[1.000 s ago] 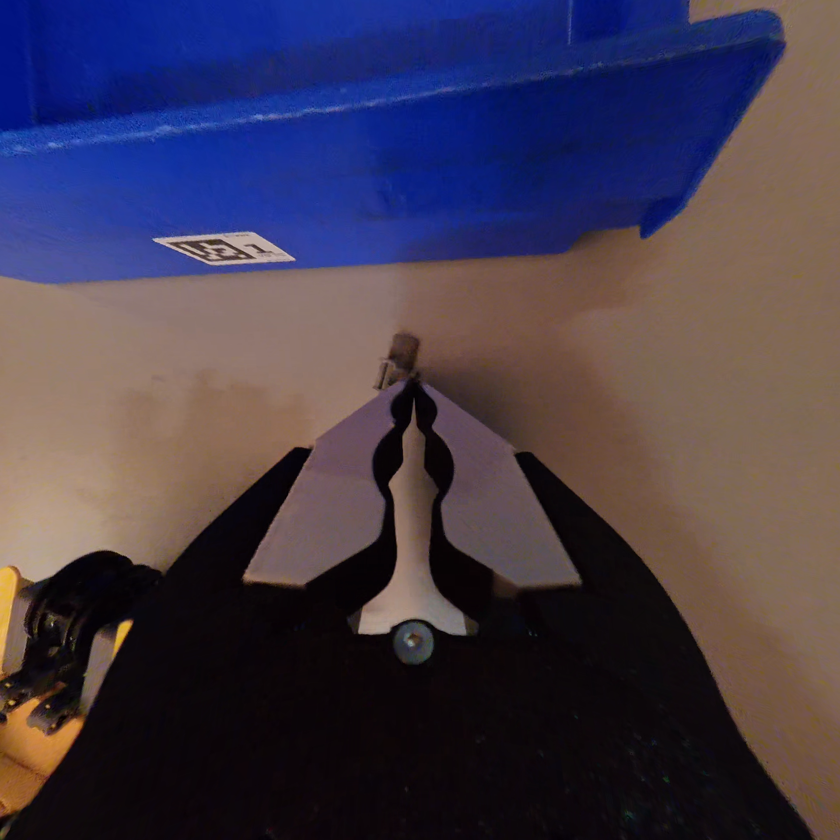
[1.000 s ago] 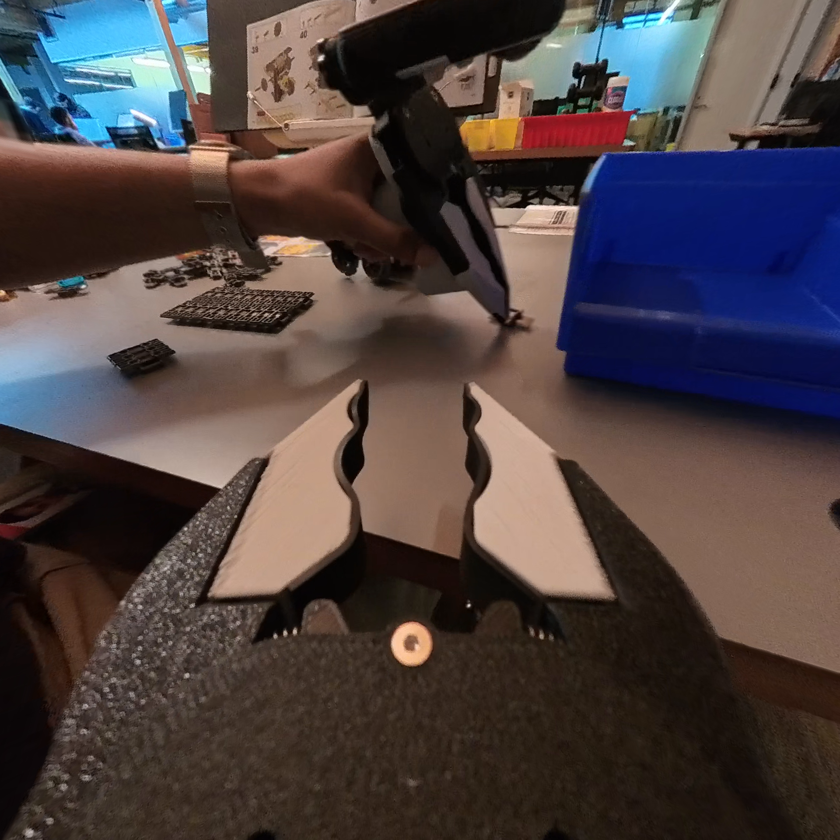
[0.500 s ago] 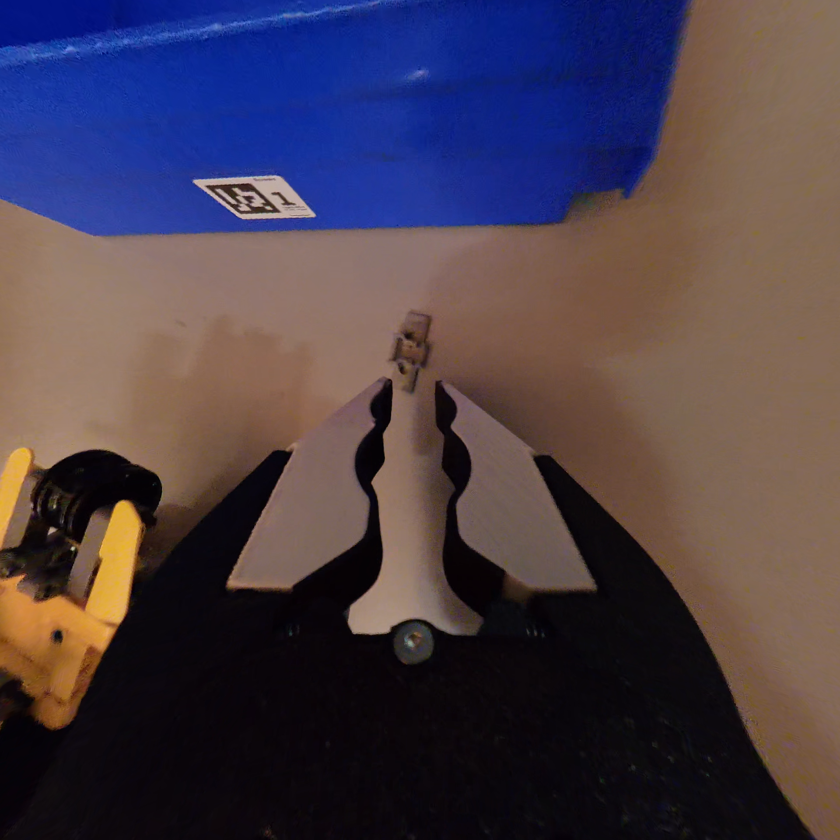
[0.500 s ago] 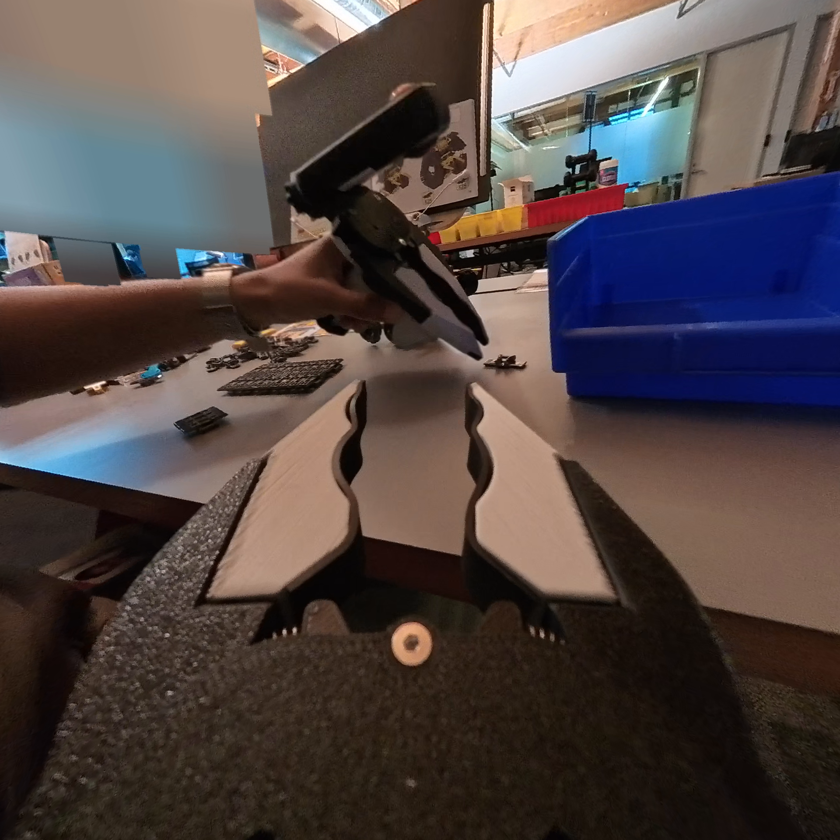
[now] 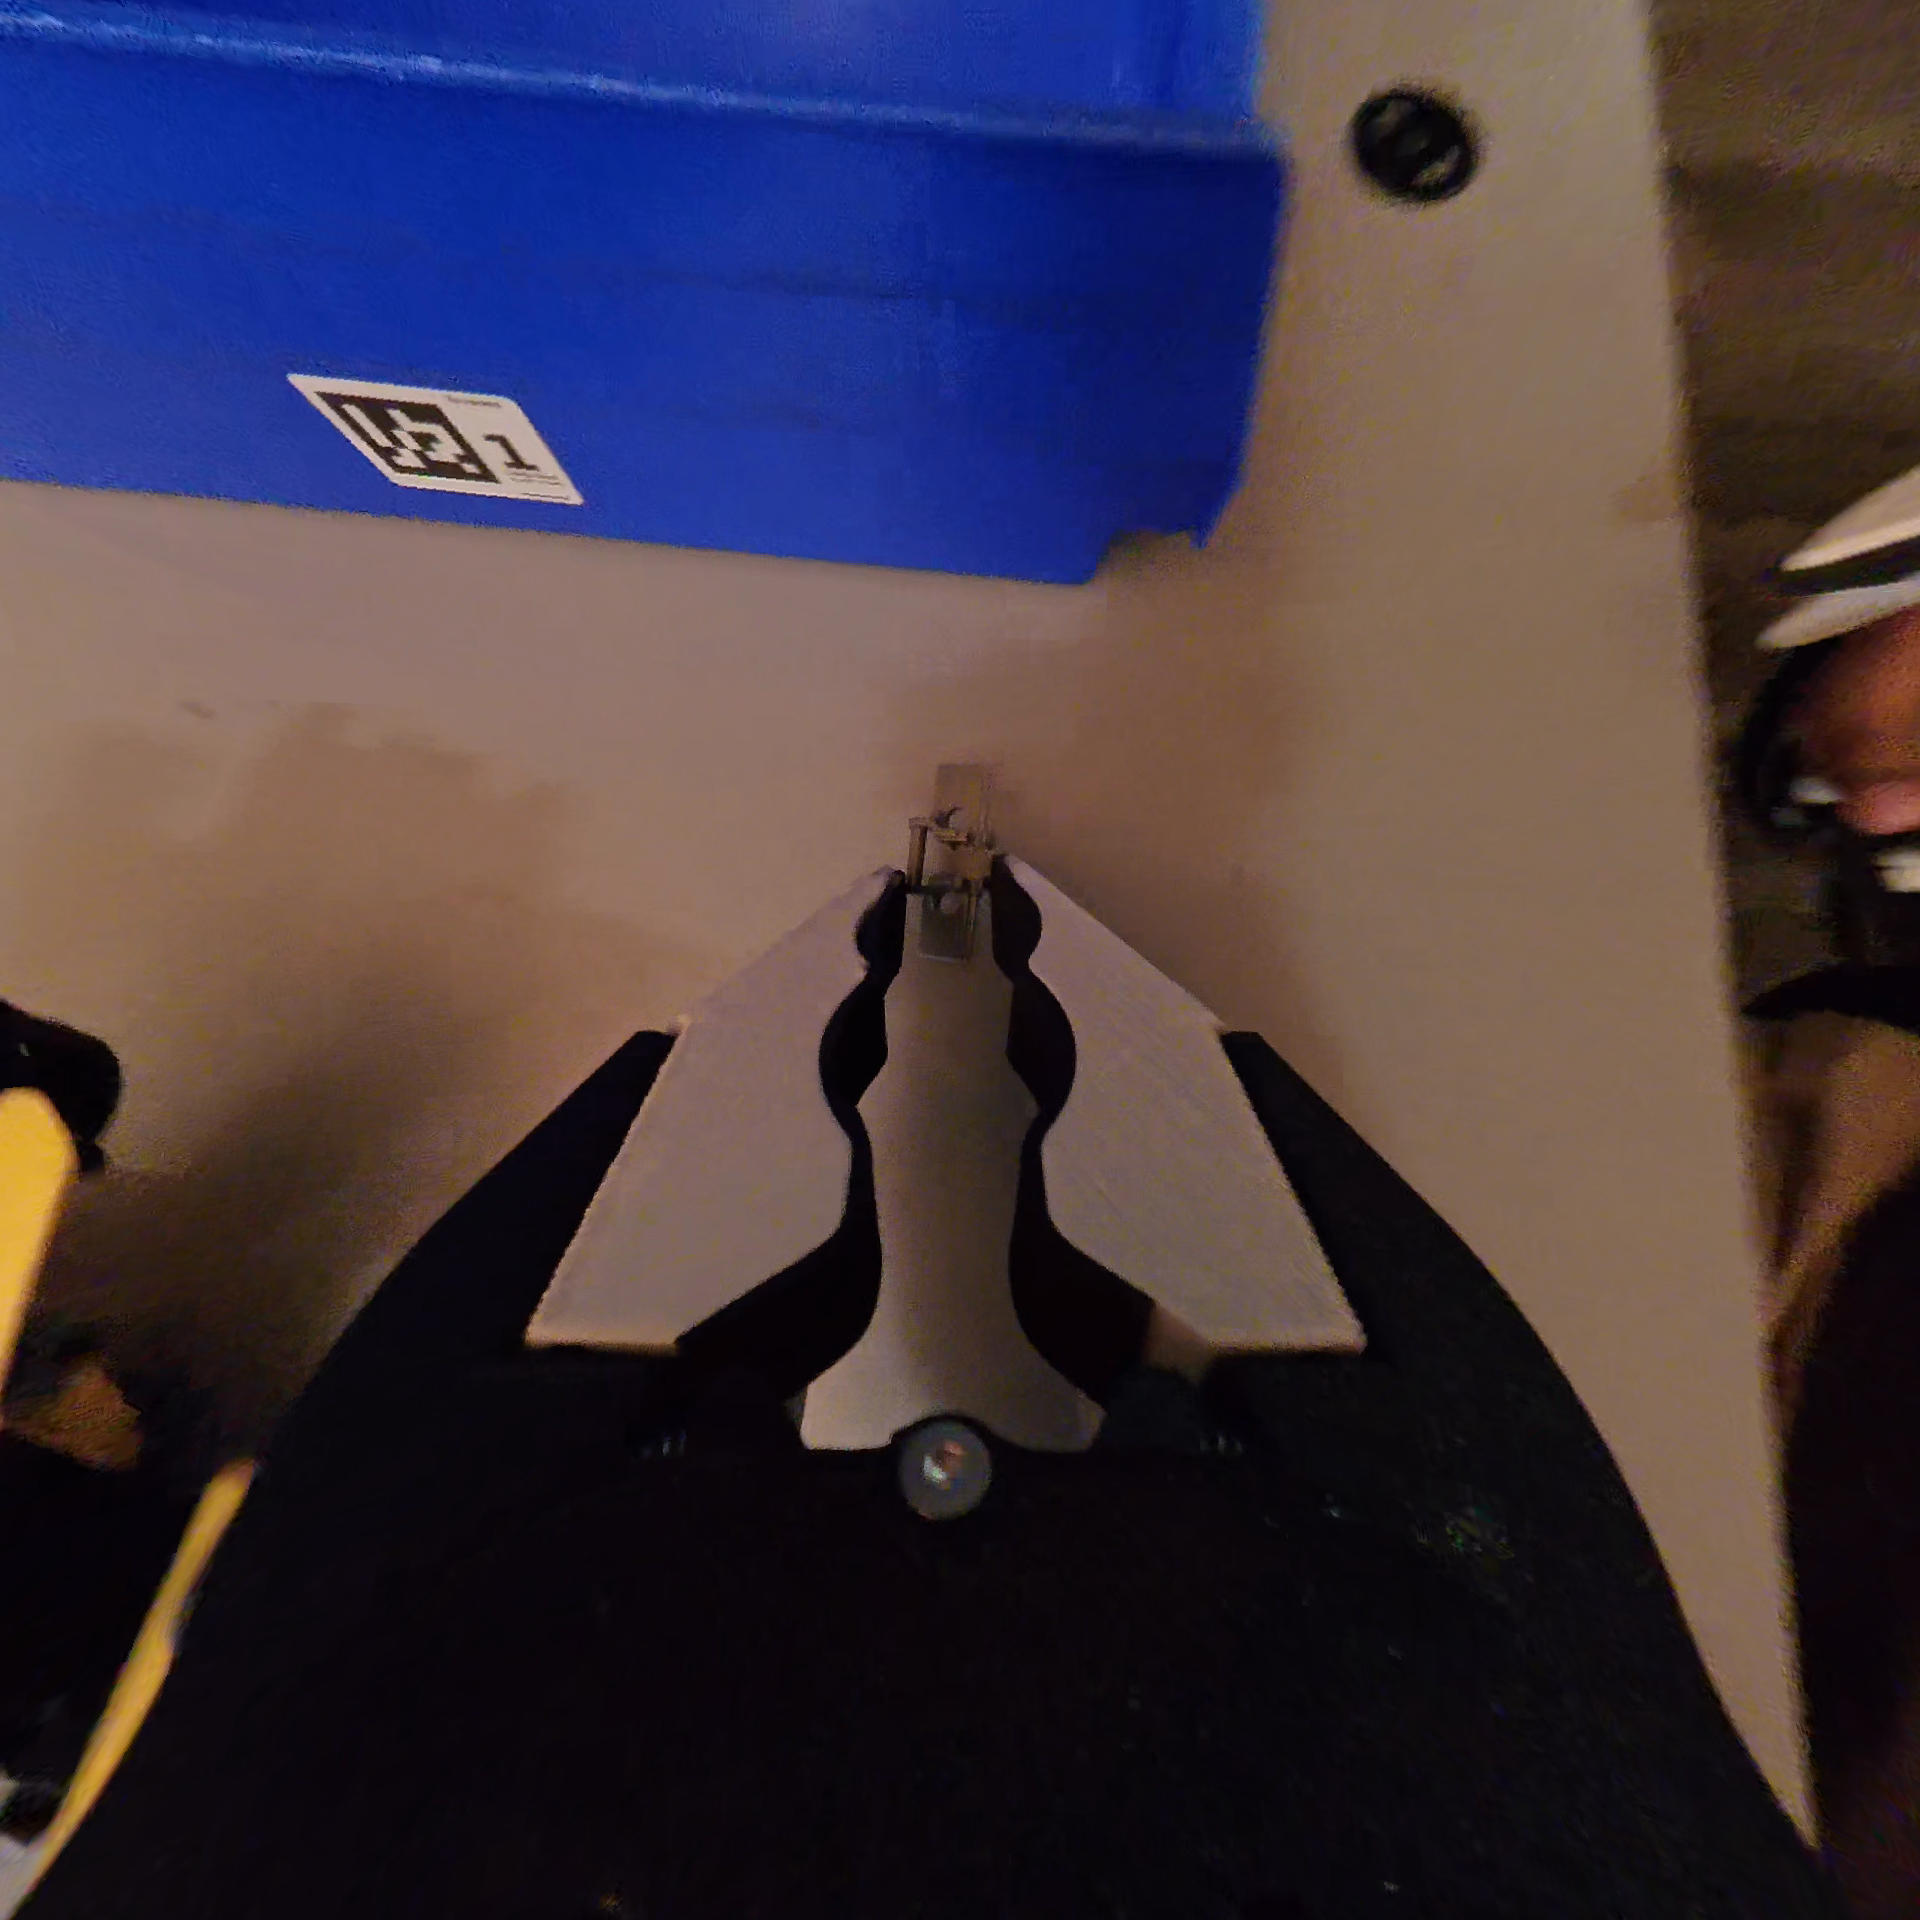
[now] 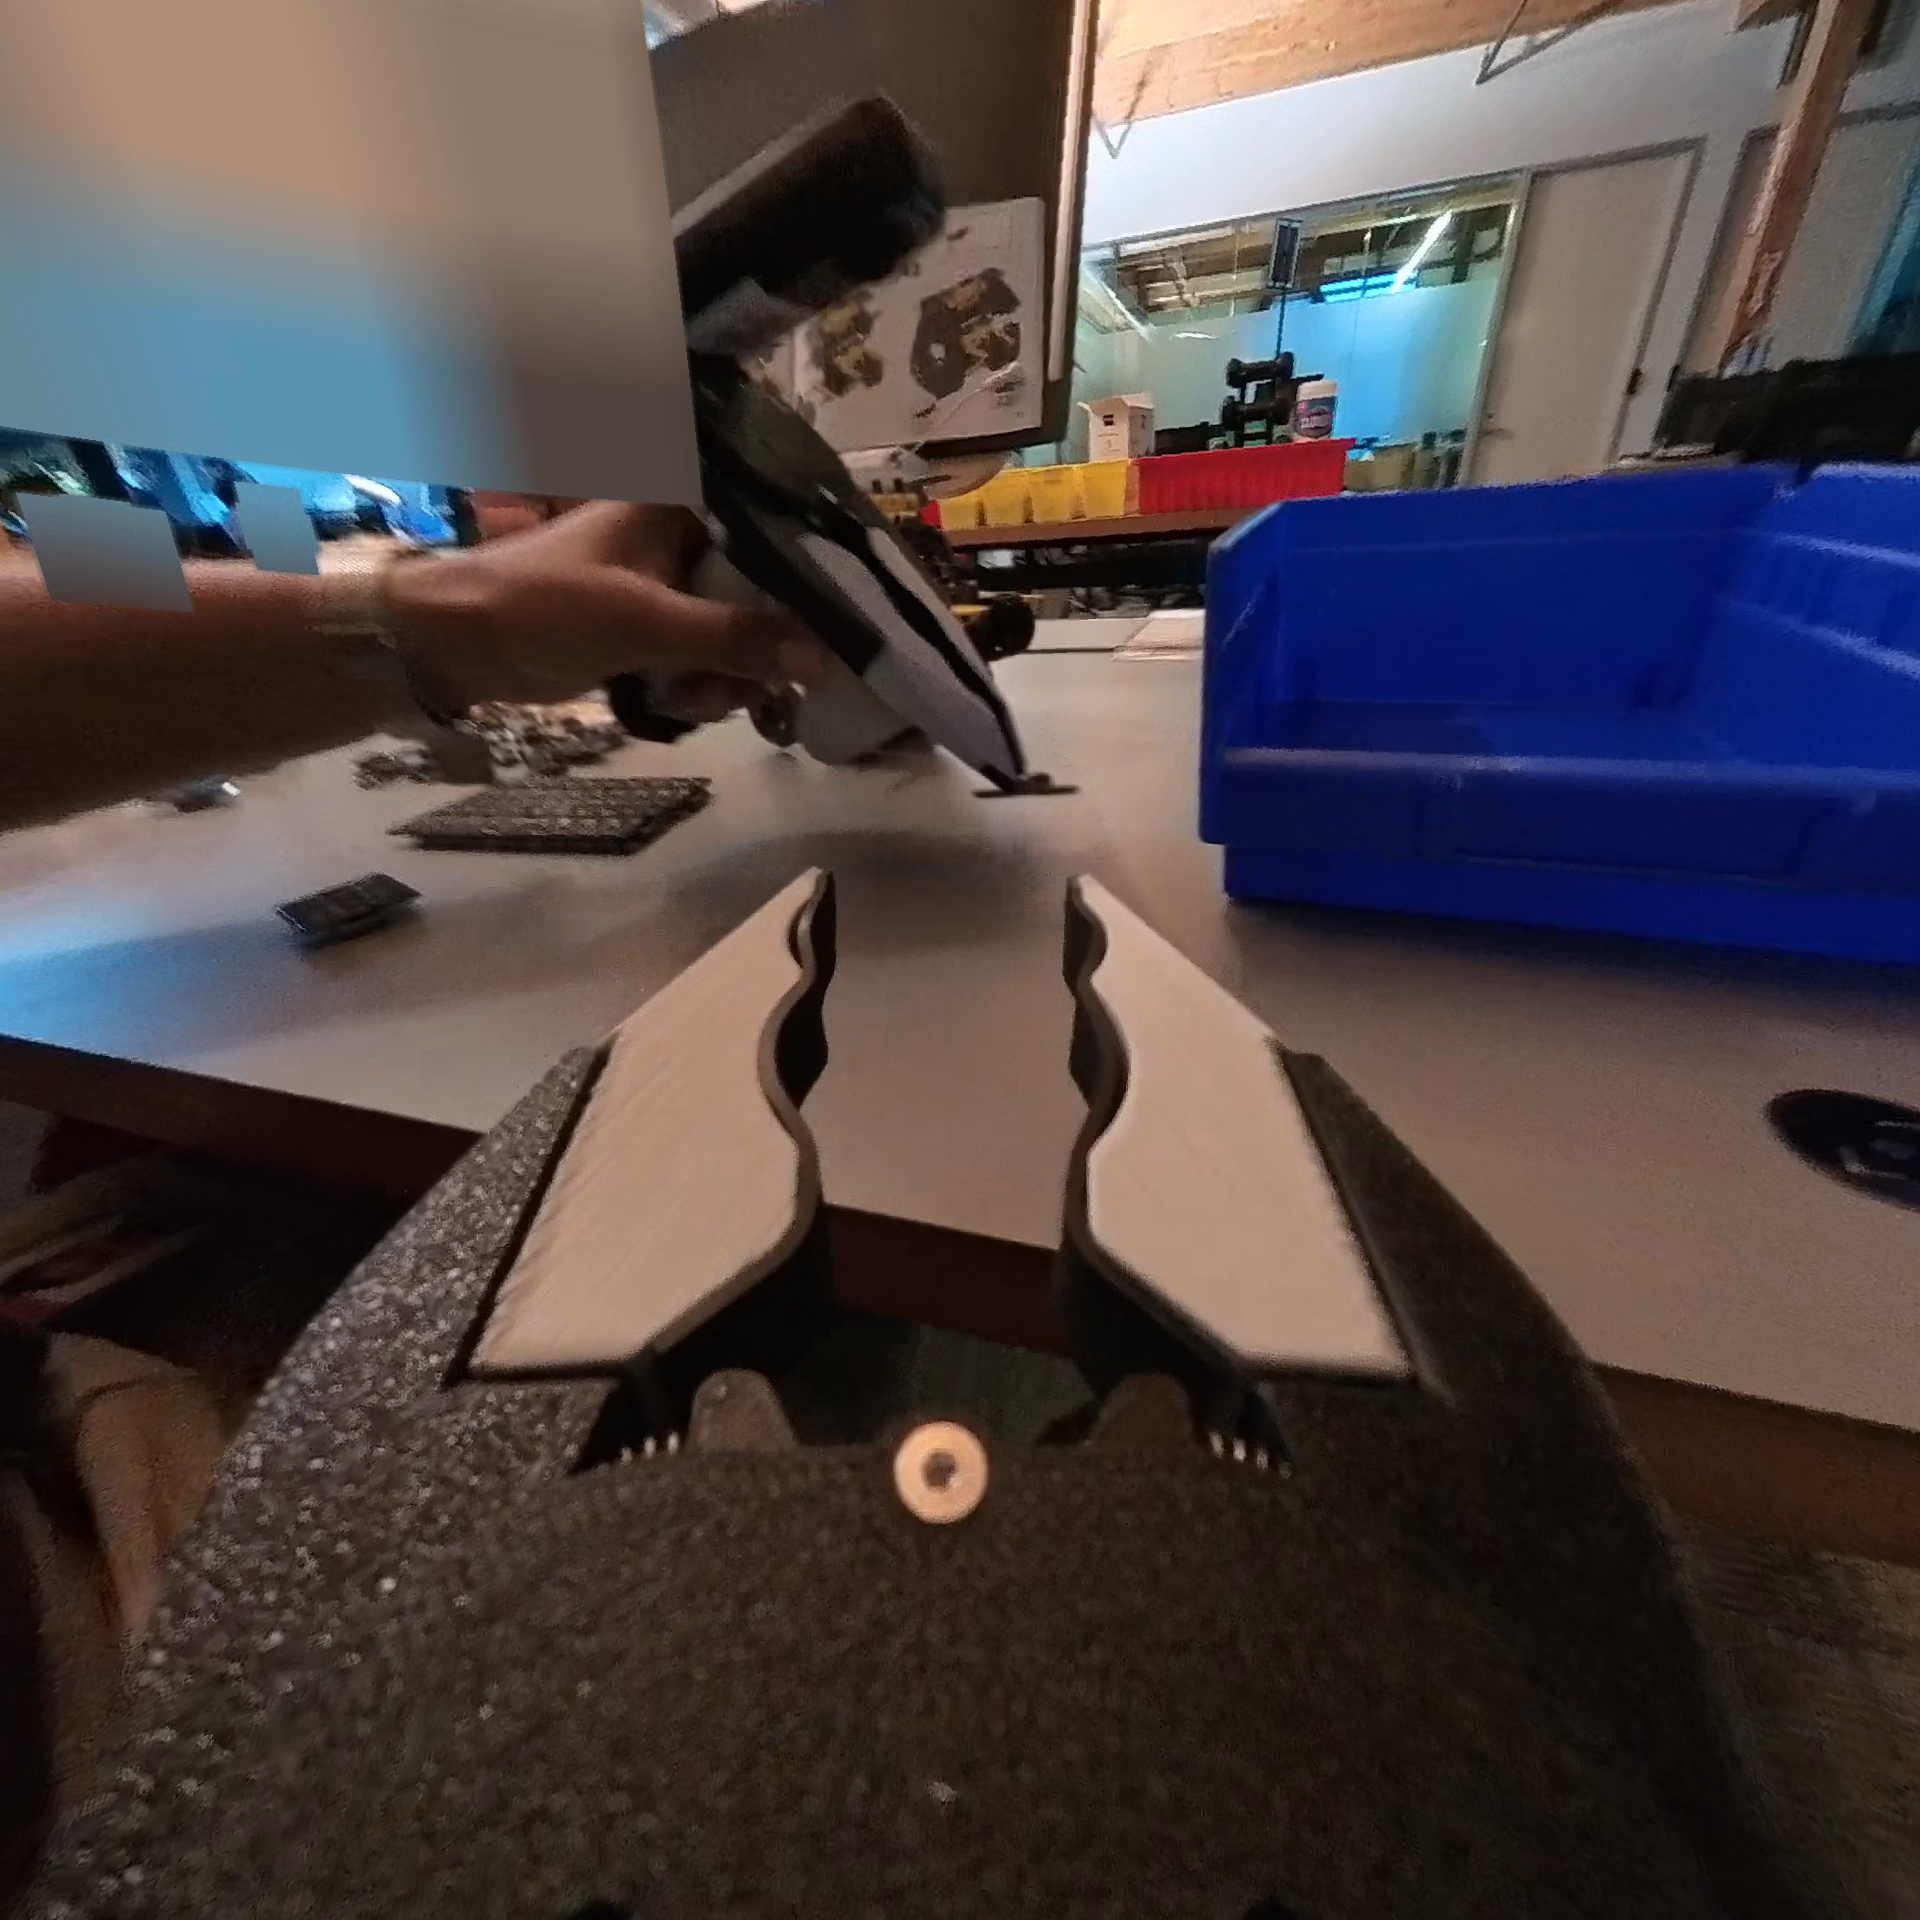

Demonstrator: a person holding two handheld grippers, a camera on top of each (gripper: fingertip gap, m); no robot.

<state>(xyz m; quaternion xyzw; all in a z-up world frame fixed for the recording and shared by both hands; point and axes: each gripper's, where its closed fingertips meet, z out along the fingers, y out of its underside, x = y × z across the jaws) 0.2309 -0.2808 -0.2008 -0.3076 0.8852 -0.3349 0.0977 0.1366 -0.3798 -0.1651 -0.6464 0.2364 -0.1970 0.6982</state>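
My left gripper [image 5: 945,883] points down at the grey table [image 5: 416,727]. Its jaws are closed in on a small grey metal-like part [image 5: 954,831], which still rests on the table a short way in front of the blue bin [image 5: 727,260]. In the right wrist view a person's hand [image 6: 582,623] holds this gripper [image 6: 1013,774] tilted, with its tips on the part [image 6: 1029,787]. My right gripper [image 6: 945,894] is open and empty. It hovers over the table's near edge, facing the part and the blue bin [image 6: 1558,727].
Black studded plates [image 6: 561,816] and a smaller one [image 6: 348,904] lie to the left on the table. A yellow and black model [image 5: 31,1195] sits at the left gripper's left. A round black hole [image 6: 1860,1148] is in the table at the right. The bin carries a white sticker [image 5: 436,442]. My hands' fingertips stand some 15 centimetres from each other.
The left gripper opened, moved forward, and now has the small part between its tips. The right gripper tilted upward and stayed open by the table edge.
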